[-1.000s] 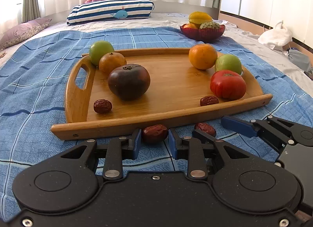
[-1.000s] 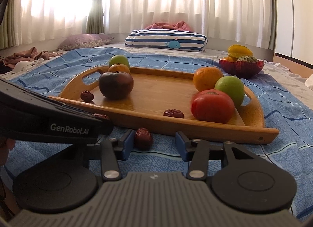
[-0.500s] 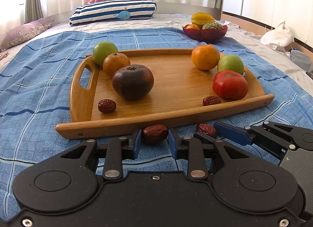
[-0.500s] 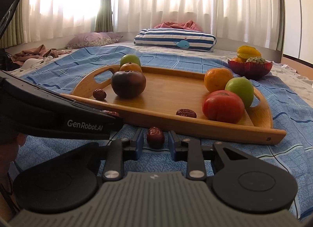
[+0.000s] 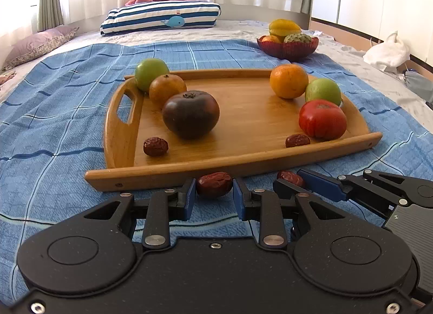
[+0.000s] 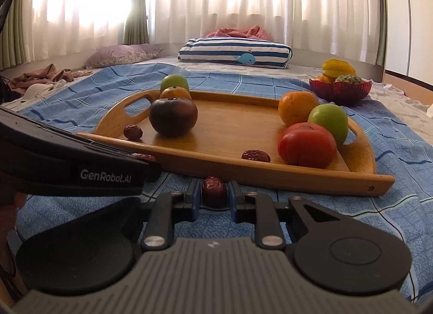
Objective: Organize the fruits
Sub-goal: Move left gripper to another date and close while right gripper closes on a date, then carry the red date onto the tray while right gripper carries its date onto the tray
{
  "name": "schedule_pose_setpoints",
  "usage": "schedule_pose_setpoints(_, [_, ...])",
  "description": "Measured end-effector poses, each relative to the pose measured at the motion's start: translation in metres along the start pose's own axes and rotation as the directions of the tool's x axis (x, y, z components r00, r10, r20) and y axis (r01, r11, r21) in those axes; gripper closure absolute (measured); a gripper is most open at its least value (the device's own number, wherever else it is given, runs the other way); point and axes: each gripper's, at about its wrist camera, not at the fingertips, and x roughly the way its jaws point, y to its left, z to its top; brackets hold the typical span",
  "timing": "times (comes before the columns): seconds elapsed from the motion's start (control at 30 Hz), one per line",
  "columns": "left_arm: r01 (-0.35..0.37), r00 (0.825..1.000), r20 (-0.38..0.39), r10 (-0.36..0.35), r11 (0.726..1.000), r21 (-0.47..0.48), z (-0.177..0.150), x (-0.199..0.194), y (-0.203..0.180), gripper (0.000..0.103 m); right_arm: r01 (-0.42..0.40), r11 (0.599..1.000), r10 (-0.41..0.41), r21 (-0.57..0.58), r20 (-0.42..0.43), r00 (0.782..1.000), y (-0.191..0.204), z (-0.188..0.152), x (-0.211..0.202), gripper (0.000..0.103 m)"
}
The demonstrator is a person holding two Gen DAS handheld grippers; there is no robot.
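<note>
Blue checked blanket (image 5: 67, 113) covers the bed, a striped whale pillow (image 5: 162, 17) and a purple pillow (image 6: 121, 53) sit up by the white curtains (image 6: 243, 3).

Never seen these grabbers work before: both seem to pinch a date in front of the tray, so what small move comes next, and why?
Probably lift both dates and carry them over the tray's near rim. The left gripper is shut on a date, and the right gripper on another date, both on the blanket. Two dates already lie inside.
</note>
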Motion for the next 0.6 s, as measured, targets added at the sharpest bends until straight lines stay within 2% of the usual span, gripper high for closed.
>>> schedule_pose_setpoints(0.4, [-0.007,0.999,0.037,0.007,1.000,0.000,0.008,-0.008,0.002,0.075,0.001,1.000,0.000,-0.018,0.036,0.999,0.002,0.007,-0.015,0.081])
schedule_pose_setpoints(0.6, [-0.022,0.998,0.065,0.022,1.000,-0.002,0.018,-0.010,0.007,0.075,0.038,0.999,-0.038,0.004,0.087,0.995,-0.008,0.020,-0.029,0.081])
